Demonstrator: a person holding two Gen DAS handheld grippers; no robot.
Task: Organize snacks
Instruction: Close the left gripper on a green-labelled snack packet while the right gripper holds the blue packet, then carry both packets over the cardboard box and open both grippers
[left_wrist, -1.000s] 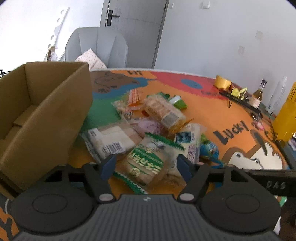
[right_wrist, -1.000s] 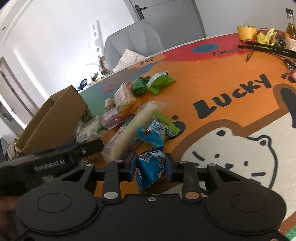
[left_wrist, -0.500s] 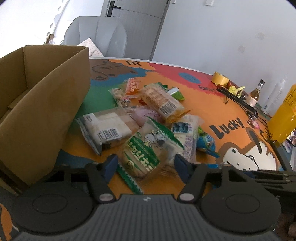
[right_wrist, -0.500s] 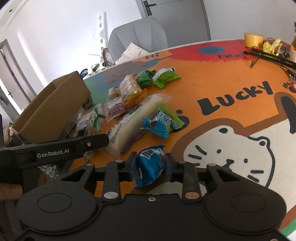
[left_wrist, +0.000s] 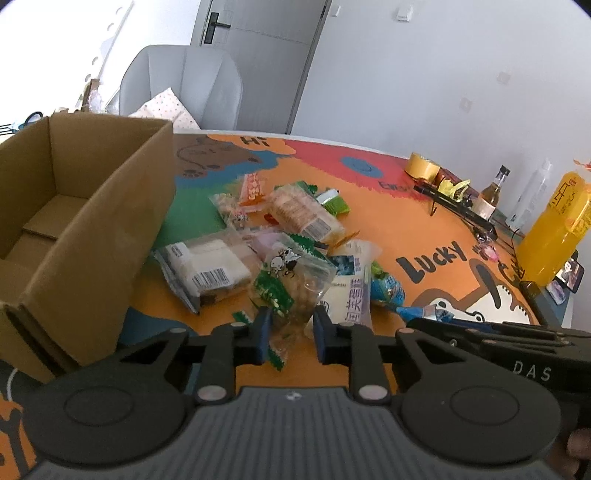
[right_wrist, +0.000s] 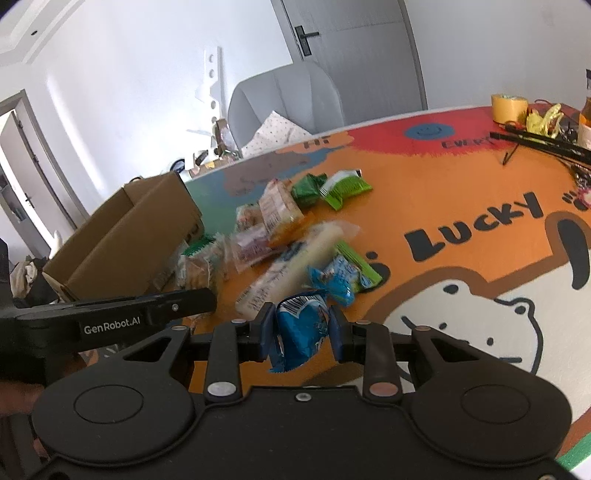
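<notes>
A pile of snack packs (left_wrist: 280, 229) lies on the colourful table mat, beside an open cardboard box (left_wrist: 66, 229) at the left. My left gripper (left_wrist: 290, 332) is shut on a green-and-clear snack bag (left_wrist: 291, 284), lifted off the pile. My right gripper (right_wrist: 302, 330) is shut on a small blue snack packet (right_wrist: 303, 326), held above the mat. The box (right_wrist: 125, 240) and pile (right_wrist: 280, 229) also show in the right wrist view. The left gripper's body crosses the right view at lower left.
A yellow tape roll (left_wrist: 423, 168), a black rack (left_wrist: 461, 210), a glass bottle (left_wrist: 493, 194) and an orange juice bottle (left_wrist: 557, 225) stand at the table's right. A grey chair (left_wrist: 184, 88) stands behind the table. Another blue packet (right_wrist: 336, 278) lies ahead of the right gripper.
My left gripper has closed on the green-and-clear bag and raised it. My right gripper, still holding the blue packet, has lifted and drawn back a little.
</notes>
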